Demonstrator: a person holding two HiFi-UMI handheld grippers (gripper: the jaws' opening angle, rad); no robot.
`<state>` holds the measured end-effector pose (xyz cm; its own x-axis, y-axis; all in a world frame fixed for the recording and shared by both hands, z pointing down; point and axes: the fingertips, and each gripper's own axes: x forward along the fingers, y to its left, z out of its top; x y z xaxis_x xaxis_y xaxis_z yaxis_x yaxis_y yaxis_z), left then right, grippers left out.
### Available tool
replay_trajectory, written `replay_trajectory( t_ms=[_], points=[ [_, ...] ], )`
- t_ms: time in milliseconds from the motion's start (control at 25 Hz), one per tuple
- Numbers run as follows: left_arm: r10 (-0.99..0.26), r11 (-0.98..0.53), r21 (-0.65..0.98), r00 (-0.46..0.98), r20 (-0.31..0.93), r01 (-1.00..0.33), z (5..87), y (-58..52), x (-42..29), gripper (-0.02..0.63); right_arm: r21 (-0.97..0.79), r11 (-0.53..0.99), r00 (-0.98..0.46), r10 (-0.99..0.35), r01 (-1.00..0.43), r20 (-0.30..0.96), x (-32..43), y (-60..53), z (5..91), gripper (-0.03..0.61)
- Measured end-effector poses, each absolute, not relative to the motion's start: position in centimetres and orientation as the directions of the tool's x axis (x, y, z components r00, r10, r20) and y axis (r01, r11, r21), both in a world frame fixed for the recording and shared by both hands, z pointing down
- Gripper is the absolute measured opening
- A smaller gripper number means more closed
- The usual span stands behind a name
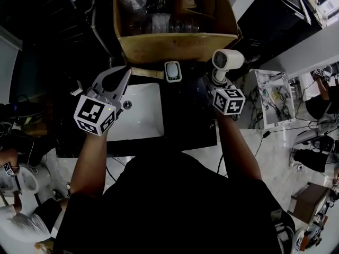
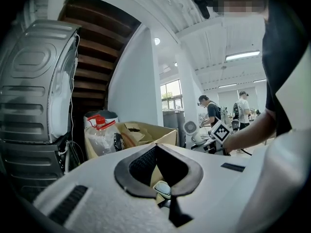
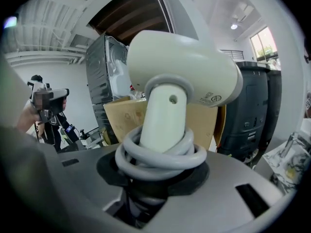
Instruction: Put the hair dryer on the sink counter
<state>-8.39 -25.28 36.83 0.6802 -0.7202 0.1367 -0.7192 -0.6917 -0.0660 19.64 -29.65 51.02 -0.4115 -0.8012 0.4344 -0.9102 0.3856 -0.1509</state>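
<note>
Counter (image 1: 190, 123) with the hair dryer (image 1: 228, 61) held over its 1 o'clock corner
Cardboard box (image 1: 175, 46) at 12 o'clock, basin (image 1: 140, 115) at 9; right tongs (image 1: 218, 82) half-closed on the handle and coiled cord, left tongs (image 1: 124, 73) closed, empty. Risk: released upright, the top-heavy dryer may topple off the counter edge, or the cord coil may snag the tongs
</note>
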Motion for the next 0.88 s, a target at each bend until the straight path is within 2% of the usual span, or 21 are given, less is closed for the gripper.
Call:
replay_trajectory(
  t_ms=[200,880],
  points=[
    [-0.728,-0.682,-0.054,0.669,0.15,-0.73,37.9,-25.0,-9.0,0.014,-0.185,0.379,-0.418,-0.755,-0.907,0.505,19.0,-30.1,55.4,0.17],
    [-0.718,-0.685,-0.015,0.672,0.182,-0.728,40.6,-24.6,-9.1,0.014,-0.129,0.356,-0.311,-0.522,-0.926,0.794,18.6,-29.2,69.7,0.169]
  ],
)
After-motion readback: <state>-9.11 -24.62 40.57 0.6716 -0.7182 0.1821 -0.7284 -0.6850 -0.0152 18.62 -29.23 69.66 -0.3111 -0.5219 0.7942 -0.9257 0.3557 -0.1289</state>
